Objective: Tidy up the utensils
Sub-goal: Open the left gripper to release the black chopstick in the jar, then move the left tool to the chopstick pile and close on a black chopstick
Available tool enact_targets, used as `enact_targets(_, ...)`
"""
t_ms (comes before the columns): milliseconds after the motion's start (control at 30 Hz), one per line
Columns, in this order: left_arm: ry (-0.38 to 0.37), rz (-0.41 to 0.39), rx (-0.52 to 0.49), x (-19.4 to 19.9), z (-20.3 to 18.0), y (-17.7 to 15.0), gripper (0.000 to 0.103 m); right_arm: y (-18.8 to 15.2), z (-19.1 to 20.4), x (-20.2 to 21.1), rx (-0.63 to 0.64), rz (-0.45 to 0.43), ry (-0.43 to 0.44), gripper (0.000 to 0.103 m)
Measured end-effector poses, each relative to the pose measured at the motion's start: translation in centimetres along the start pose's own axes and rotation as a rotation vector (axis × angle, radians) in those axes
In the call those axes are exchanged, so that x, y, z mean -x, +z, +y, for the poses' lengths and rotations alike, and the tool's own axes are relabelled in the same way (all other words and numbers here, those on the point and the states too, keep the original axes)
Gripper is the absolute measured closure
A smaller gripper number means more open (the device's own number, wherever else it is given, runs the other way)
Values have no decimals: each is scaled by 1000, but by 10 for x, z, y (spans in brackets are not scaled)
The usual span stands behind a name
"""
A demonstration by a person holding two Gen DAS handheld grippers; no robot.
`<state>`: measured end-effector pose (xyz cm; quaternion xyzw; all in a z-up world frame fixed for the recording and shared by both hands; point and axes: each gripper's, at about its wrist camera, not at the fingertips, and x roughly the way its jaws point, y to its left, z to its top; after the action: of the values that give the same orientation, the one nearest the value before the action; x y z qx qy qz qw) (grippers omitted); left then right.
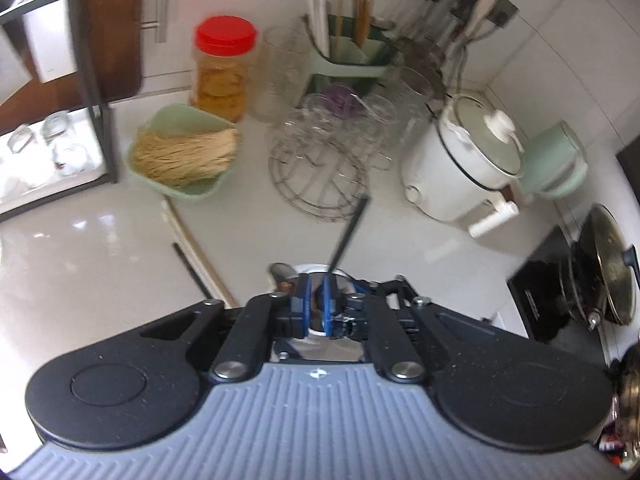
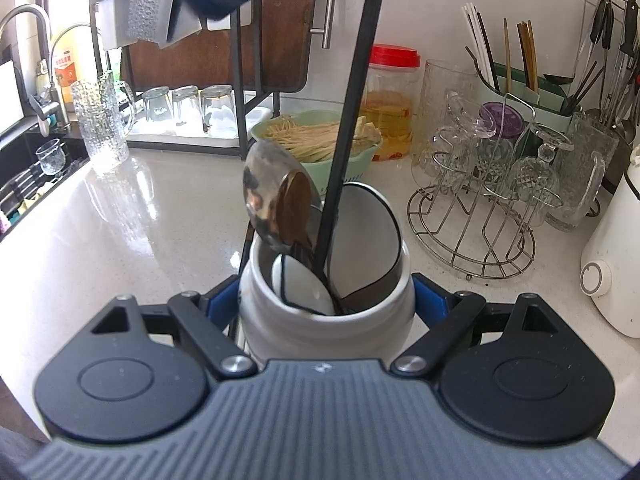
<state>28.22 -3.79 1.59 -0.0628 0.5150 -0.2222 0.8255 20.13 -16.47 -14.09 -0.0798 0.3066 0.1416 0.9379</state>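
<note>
The right gripper [image 2: 326, 300] is clamping its blue pads against both sides of a white jar [image 2: 324, 312] that is standing on the pale counter [image 2: 120, 240]. Inside the jar, a metal spoon [image 2: 266, 196], a brown wooden spoon [image 2: 294, 208] and two white ladles are leaning with their bowls up, and a black chopstick [image 2: 352, 120] is rising steeply out of the jar's mouth toward the top of the view. From the left wrist view, the left gripper [image 1: 316, 304] is hanging right above the jar's opening with the chopstick [image 1: 348, 236] running up between its blue pads [image 1: 327, 304]; the jaws are standing slightly apart, with a narrow gap, and whether either pad is pressing the chopstick cannot be told. Further back, a green bowl of noodles [image 2: 320, 136], a red-lidded jar [image 2: 394, 100] and a wire rack of glasses [image 2: 480, 216] are sitting on the counter.
</note>
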Motion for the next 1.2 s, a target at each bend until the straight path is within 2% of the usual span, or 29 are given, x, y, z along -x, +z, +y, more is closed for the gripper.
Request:
enact_targets(67,2,-19,32,2,9,-7,68,0,0,0,-3,2,0,13)
enact_targets(200,29,-39,80,0,27,-23,62,1,-1,-1,-5,7,3,13)
enact_targets(500,75,-75,219,-15,75,-48,60,5,-9,-2,-65,17,31,11)
enact_targets(800,93,-68,404,-61,118,-62,60,9,-2,-2,-59,44,-12,13)
enact_targets(967,110,-59,422,-92,132,-63,60,11,-2,-3,-68,62,-25,14)
enact_targets(1200,144,-35,370,-139,140,-52,61,14,1,-3,-76,89,-41,13)
